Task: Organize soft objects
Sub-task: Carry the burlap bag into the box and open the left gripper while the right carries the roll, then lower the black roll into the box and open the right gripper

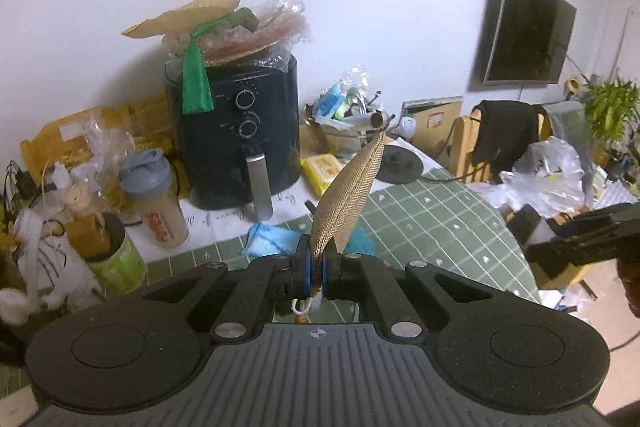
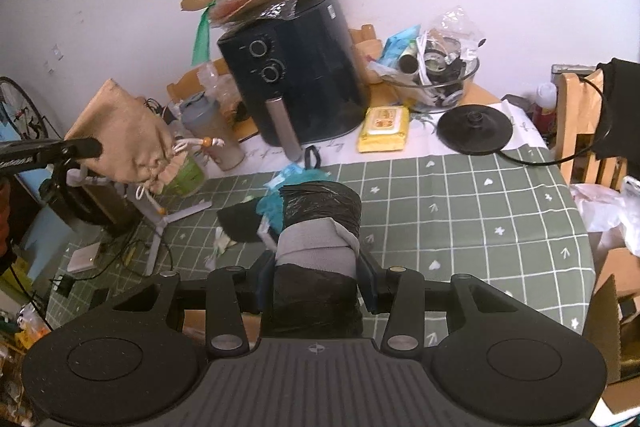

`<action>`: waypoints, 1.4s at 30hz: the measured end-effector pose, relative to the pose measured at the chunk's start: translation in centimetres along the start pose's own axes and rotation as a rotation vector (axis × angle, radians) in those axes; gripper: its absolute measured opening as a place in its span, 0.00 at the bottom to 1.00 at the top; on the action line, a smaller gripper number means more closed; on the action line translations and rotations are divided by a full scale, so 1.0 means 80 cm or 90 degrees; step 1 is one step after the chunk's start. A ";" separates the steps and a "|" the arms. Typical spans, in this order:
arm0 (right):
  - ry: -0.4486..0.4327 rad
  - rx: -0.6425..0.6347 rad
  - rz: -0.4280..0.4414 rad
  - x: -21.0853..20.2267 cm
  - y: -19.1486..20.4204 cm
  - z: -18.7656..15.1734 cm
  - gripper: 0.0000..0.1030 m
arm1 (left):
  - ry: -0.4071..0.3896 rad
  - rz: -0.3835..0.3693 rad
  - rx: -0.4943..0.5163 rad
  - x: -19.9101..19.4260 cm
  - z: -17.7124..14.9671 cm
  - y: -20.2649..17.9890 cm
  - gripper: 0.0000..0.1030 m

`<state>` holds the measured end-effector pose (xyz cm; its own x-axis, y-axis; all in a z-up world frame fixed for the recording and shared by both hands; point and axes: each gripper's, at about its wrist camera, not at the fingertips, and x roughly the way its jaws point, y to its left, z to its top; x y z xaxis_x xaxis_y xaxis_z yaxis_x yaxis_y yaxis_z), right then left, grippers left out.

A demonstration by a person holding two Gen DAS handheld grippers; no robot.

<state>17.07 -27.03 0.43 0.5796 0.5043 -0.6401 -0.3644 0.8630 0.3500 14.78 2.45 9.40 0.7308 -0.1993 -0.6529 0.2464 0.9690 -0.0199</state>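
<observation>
Your left gripper [image 1: 316, 263] pinches a tan drawstring pouch [image 1: 348, 195]; your right gripper [image 2: 316, 267] clamps a black-wrapped roll [image 2: 320, 227] above the green checked tablecloth [image 2: 460, 207].

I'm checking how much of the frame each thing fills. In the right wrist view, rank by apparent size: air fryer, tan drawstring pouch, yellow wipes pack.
1. air fryer
2. tan drawstring pouch, though it is nearer the camera
3. yellow wipes pack

A green checked table [image 2: 460, 203] carries an air fryer [image 2: 304, 75] and yellow wipes pack [image 2: 384, 129].
</observation>
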 end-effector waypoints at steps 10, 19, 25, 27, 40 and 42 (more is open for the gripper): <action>-0.003 -0.001 0.017 -0.019 0.027 -0.017 0.45 | 0.019 -0.036 0.015 -0.049 -0.043 -0.034 0.05; 0.016 -0.002 0.030 -0.022 0.052 -0.041 0.45 | 0.101 -0.082 0.017 -0.021 -0.117 -0.070 0.05; 0.026 0.002 0.036 -0.028 0.064 -0.055 0.45 | 0.134 -0.113 0.013 -0.020 -0.149 -0.084 0.05; 0.029 0.003 0.035 -0.029 0.066 -0.060 0.45 | 0.147 -0.110 0.012 -0.014 -0.160 -0.087 0.05; 0.063 0.004 0.032 -0.027 0.081 -0.089 0.45 | 0.157 -0.098 0.002 -0.024 -0.191 -0.097 0.57; 0.069 0.006 0.030 -0.025 0.082 -0.092 0.45 | 0.147 -0.090 -0.013 -0.031 -0.191 -0.095 0.57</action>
<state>8.12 -22.59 -1.04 0.4800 0.5388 -0.6923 -0.3819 0.8388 0.3881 1.40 -2.15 -0.43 0.5251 -0.2969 -0.7975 0.3213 0.9370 -0.1373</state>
